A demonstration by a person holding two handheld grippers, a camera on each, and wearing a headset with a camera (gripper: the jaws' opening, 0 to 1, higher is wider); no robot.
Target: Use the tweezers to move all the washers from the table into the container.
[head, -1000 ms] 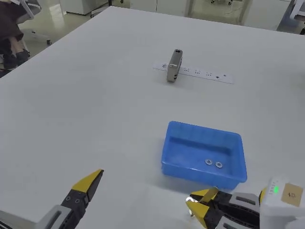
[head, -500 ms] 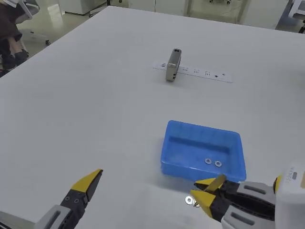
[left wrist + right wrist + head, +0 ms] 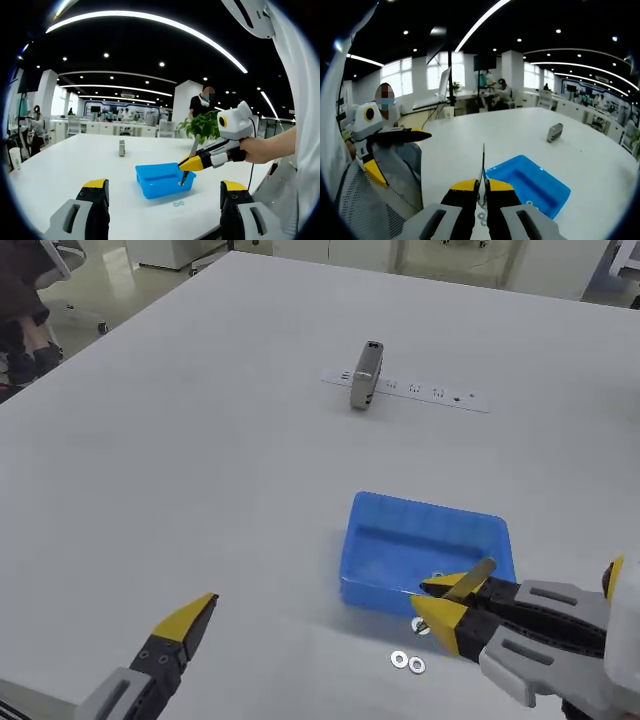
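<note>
The blue container [image 3: 425,540] stands on the white table with two washers [image 3: 438,579] in it, partly behind my right gripper [image 3: 430,598]. That gripper is shut on the tweezers [image 3: 470,581], which slant down past the container's front wall. A washer [image 3: 421,626] sits at their tip, just in front of that wall. Two more washers [image 3: 408,663] lie on the table below it. In the left gripper view the tweezers [image 3: 191,152] point down at the container [image 3: 160,181]. My left gripper [image 3: 190,620] stands open at the near left, jaws wide apart.
A white power strip [image 3: 420,392] lies across the far middle of the table [image 3: 200,460], with a grey plug block [image 3: 366,375] standing on it. Chairs stand beyond the table's left edge.
My right gripper has moved up and right with the tweezers, from the table in front of the container to its front wall. Two washers on the table are now uncovered. The left gripper has not moved.
</note>
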